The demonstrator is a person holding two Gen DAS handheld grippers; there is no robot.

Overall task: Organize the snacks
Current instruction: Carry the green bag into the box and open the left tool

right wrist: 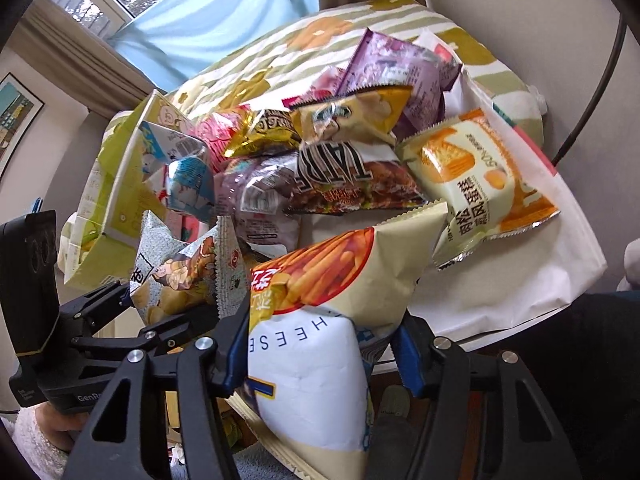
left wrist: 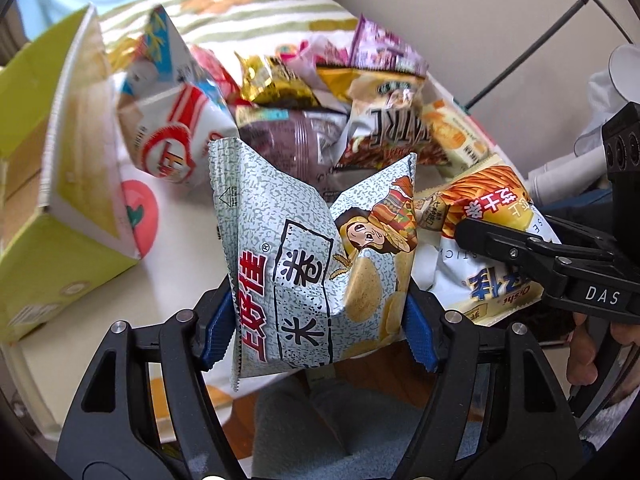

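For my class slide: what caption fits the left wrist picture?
Left gripper holds a grey speckled snack bag above the snack pile.

Grey-speckled snack bag (left wrist: 316, 248), cream-and-orange cheese-stick bag (right wrist: 320, 320), lime-green box (left wrist: 52, 216)

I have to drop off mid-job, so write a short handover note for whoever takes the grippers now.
Left gripper: shut on the grey speckled chip bag, lifted off the table.
Right gripper: shut on the cheese stick bag, also lifted.
Green cardboard box stands open at the left of the pile; nothing visible inside from here.
Left to do: place both bags, then sort the snack pile on the patterned tablecloth.
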